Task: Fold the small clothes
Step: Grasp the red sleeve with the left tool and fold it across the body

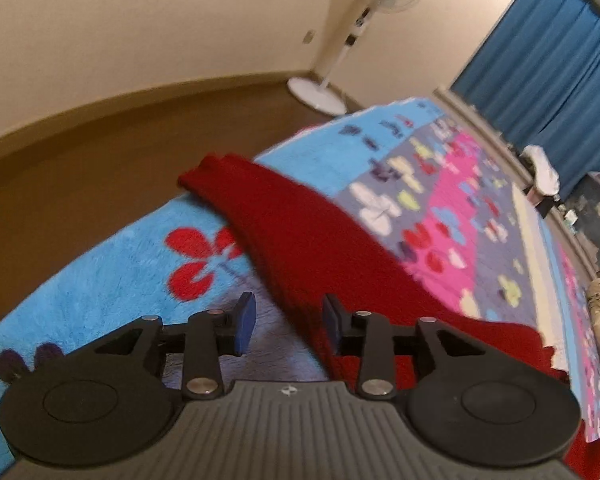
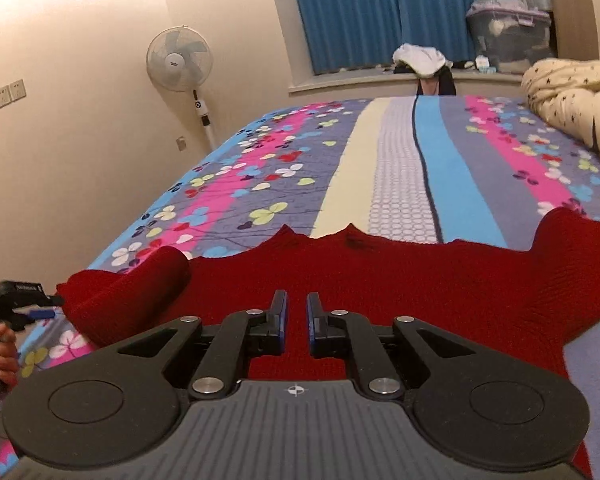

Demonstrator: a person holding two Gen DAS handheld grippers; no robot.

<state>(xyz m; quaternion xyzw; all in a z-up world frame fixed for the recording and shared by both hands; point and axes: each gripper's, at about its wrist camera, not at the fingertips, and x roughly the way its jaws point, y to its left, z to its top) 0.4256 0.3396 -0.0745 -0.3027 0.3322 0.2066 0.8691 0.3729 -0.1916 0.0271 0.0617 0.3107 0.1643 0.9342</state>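
Dark red knit garment spread flat on bed, left sleeve folded inward.

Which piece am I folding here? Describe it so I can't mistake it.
Start at the bed's flowered, striped blanket. On its near end, under both grippers, lies a dark red knitted garment, one sleeve lying toward the left. It is the only plain red item there; the cream starred quilt sits far right.

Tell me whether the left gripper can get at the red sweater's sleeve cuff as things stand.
Probably yes. The left gripper has its jaws apart with nothing between them, and the sleeve cuff of the red sweater lies ahead of it on the bedspread, uncovered, with nothing in between.
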